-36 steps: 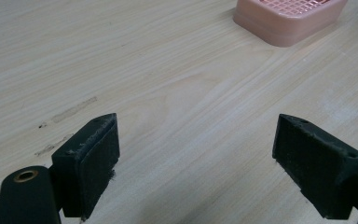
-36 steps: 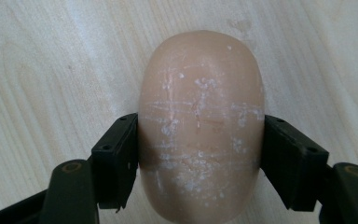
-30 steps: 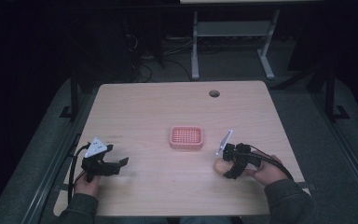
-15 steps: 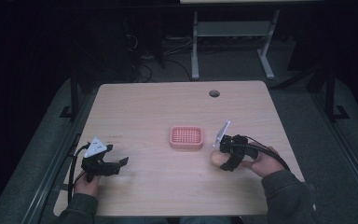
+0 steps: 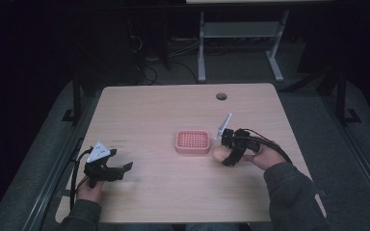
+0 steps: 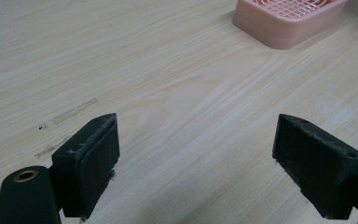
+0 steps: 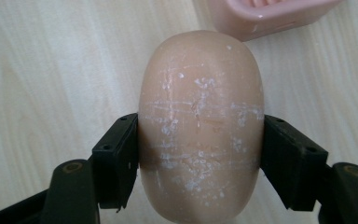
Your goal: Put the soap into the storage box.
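Where the right gripper (image 5: pixel 221 155) reaches toward the middle of the tabletop (image 5: pixel 164 110), its two black jaws press on either side of a pale peach bar of soap (image 7: pixel 200 126), which bulges out above and below them. In the right gripper view the soap's rounded surface is scuffed with white scratches and flecks, and the corner of a pink soap dish (image 7: pixel 265 16) lies just beyond its far end; whether the two touch cannot be told. From the high view the soap (image 5: pixel 219 153) sits just beside the right edge of the soap dish (image 5: pixel 192 142), a shallow pink tray with a gridded top, near the centre of the tabletop. The person's right hand (image 5: pixel 265 156) grips the tool from behind, a dark sleeve (image 5: pixel 294 192) running back to the lower edge, and black cable loops over the hand. A grey plate stands tilted up on top of this gripper.

The left gripper (image 5: pixel 120 169) rests low near the front left of the tabletop, well apart from the soap dish, held by the left hand (image 5: pixel 89 190). Its jaws stand wide apart with only bare wood grain between them in the left gripper view, and the soap dish (image 6: pixel 289 21) shows at the upper right, far ahead of the jaws. A round hole (image 5: pixel 221 96) sits near the far edge of the tabletop.
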Tool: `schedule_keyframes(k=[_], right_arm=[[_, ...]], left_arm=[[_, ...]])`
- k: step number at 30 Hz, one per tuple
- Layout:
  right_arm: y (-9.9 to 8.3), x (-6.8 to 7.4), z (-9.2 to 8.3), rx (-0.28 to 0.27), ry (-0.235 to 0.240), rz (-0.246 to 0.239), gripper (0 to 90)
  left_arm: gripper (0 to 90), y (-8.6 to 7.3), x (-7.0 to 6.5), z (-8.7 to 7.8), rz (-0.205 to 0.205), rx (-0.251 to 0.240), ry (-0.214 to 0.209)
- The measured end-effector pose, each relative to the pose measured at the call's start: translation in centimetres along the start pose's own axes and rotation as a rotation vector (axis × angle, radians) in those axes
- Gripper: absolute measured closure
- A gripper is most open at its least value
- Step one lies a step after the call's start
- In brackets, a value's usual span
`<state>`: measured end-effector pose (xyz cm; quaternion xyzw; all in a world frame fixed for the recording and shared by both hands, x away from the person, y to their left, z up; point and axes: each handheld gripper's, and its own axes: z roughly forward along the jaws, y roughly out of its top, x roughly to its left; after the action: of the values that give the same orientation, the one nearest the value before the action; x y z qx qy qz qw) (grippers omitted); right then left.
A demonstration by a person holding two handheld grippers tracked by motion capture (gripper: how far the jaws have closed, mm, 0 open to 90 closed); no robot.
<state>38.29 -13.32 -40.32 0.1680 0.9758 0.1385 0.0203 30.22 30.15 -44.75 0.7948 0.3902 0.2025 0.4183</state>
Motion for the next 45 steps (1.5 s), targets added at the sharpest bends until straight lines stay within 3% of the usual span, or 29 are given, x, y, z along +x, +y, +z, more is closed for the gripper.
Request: schedule_keyframes(k=[27,45], right_arm=[[5.6,-2.7,0.0,-0.006,0.023,-0.047,32.0],[8.9,-3.8,1.2,0.020,0.039,-0.084,32.0]], left_arm=[[14.3,0.0,0.1,-0.1,-0.003,-0.006,-0.001],[14.3,0.0,0.0,-0.1,-0.004,-0.007,-0.004]])
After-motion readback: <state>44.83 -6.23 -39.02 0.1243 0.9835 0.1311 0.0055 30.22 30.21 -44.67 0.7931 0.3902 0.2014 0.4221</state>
